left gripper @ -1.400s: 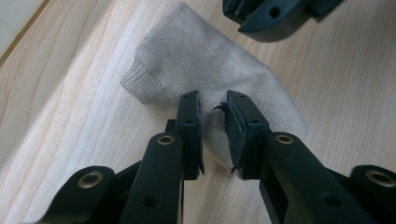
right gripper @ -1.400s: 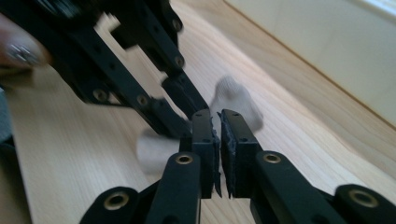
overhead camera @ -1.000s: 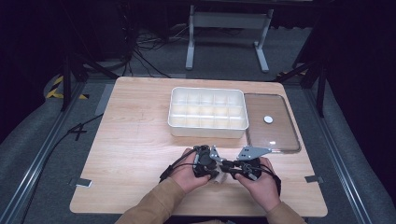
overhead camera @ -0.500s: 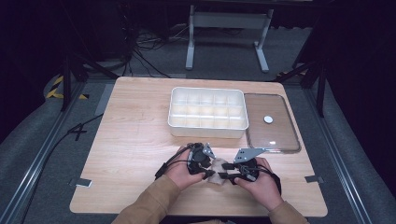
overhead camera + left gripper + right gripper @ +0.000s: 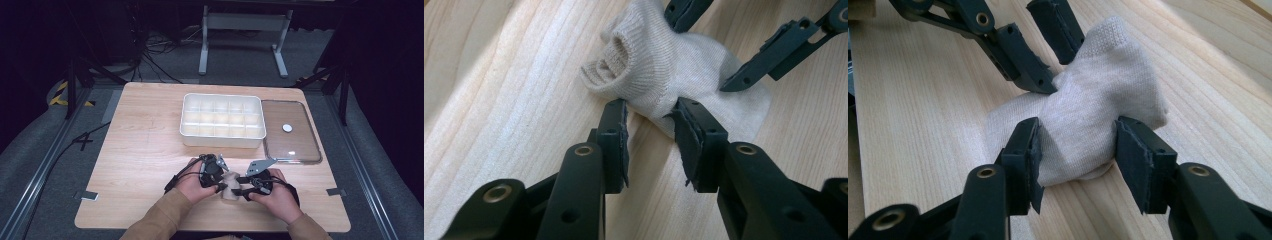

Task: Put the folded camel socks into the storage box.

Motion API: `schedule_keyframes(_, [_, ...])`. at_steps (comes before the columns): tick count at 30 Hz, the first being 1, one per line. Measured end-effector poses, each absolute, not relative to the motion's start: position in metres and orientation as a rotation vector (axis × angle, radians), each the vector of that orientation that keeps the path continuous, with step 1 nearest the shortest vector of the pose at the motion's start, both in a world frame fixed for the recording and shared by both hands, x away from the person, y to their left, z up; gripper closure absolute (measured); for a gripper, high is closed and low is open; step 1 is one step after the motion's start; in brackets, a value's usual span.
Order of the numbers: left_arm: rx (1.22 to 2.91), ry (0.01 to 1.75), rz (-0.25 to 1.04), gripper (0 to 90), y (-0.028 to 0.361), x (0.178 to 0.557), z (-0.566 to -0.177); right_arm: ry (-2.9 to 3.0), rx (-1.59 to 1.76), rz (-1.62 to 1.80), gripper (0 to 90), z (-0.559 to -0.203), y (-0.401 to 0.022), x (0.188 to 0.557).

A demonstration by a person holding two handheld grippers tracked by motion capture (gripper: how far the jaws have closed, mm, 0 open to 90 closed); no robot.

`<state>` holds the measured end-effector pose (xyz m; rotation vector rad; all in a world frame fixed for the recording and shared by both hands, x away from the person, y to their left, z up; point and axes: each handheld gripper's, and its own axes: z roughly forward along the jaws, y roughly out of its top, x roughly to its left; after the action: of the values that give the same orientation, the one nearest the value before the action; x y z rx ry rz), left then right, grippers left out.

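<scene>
You've got the rolled-up sock (image 5: pixel 230 186) on the near edge of the table (image 5: pixel 145 150), the left gripper (image 5: pixel 650 112) and right gripper (image 5: pixel 1075 137) both just opening, each straddling an end loosely, probably to regrip it.

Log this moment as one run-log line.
item: rolled beige knit sock on wooden table | left gripper: jaws open, just closing | right gripper: jaws open, just opening
</scene>
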<state>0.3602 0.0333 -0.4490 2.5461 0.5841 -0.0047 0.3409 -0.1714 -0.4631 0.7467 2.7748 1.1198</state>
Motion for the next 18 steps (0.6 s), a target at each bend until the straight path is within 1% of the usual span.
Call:
schedule_keyframes(2, [2.551,0.586,-0.002,66.2,0.034,0.36,-0.449,2.777,0.746,1.121,52.6,-0.463,-0.172,0.341])
schedule_keyframes(6, [2.545,0.595,-0.013,65.6,0.035,0.357,-0.449,2.771,0.777,1.116,48.0,-0.457,-0.172,0.342])
schedule_keyframes(9, [2.561,0.587,-0.019,65.2,0.035,0.357,-0.449,2.751,0.784,1.12,46.6,-0.454,-0.173,0.343])
schedule_keyframes(11, [2.567,0.597,-0.022,64.4,0.034,0.356,-0.449,2.711,0.826,1.149,43.5,-0.452,-0.172,0.343])
schedule_keyframes(18, [2.571,0.583,-0.019,63.4,0.032,0.354,-0.451,2.683,0.936,1.161,37.8,-0.459,-0.174,0.35])
